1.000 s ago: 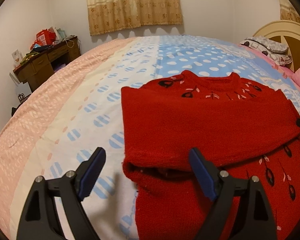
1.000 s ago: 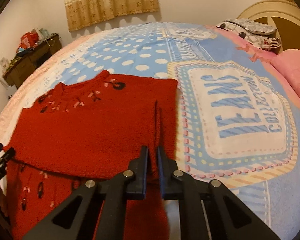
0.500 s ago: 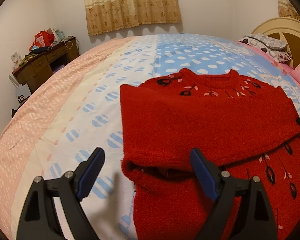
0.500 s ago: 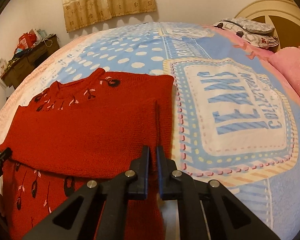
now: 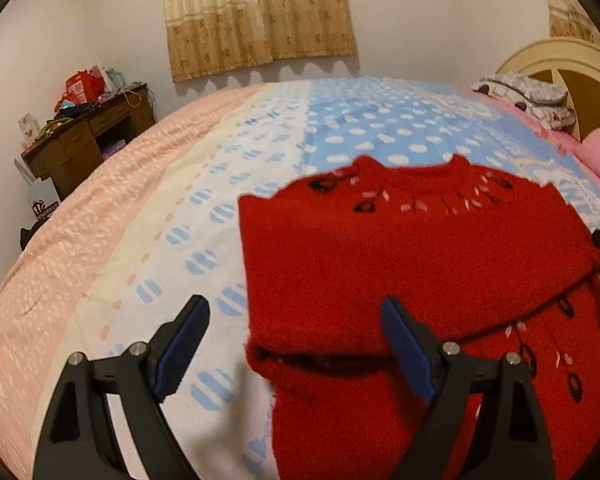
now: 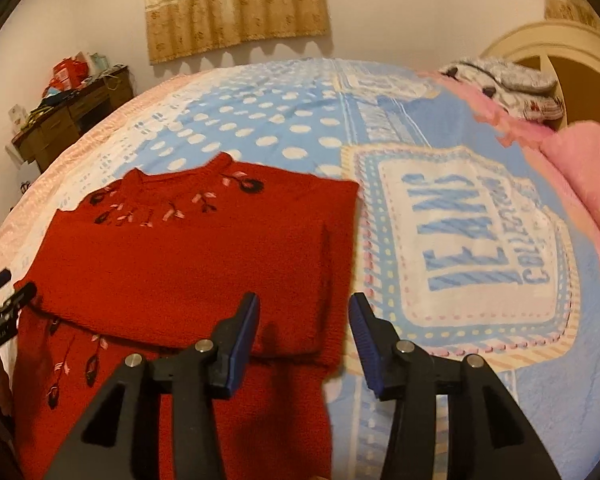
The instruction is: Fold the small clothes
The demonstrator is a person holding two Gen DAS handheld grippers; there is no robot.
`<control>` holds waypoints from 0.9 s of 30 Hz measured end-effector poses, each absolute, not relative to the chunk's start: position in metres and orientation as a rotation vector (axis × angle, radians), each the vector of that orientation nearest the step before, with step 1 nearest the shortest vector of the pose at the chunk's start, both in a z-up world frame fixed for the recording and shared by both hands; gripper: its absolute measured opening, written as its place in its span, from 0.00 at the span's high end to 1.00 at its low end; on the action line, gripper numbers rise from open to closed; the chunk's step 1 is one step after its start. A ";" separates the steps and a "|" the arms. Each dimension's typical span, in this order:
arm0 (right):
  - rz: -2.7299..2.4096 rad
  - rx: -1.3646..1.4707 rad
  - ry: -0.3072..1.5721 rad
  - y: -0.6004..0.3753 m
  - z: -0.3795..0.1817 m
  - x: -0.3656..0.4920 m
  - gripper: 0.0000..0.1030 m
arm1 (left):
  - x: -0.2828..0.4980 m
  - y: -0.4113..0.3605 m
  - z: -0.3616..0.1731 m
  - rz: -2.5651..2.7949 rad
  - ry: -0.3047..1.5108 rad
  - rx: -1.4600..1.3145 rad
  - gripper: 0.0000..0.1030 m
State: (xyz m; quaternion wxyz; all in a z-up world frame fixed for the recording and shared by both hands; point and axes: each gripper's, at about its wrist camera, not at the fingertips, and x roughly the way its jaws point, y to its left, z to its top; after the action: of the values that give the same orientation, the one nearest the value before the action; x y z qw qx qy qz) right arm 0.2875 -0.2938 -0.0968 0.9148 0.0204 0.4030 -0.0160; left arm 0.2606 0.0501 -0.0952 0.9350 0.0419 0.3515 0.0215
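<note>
Running off the bottom edge in both views: the red sweater's (image 5: 400, 264) hem; blurring beyond telling: the clutter (image 6: 66, 76) on the far desk.

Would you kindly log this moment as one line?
left gripper: open | right gripper: just opening, empty | red sweater: sleeves folded, on bed

We are looking at a red knit sweater (image 5: 400, 264) lying flat on the bed (image 5: 148, 232), collar toward the far edge, black and pink embroidery showing at the neck and lower body. Its sleeves are lying folded across the chest as a broad band.
</note>
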 end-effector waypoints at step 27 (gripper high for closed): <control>0.040 0.057 0.903 -0.274 -0.116 0.208 0.52 | 0.193 0.077 -0.106 -0.011 0.831 0.039 0.06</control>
State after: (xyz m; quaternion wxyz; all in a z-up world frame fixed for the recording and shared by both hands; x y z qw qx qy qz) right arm 0.2081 -0.2745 -0.1162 0.8992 0.0275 0.4362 0.0193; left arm 0.1934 0.0772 -0.1055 0.9147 0.0191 0.4037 -0.0052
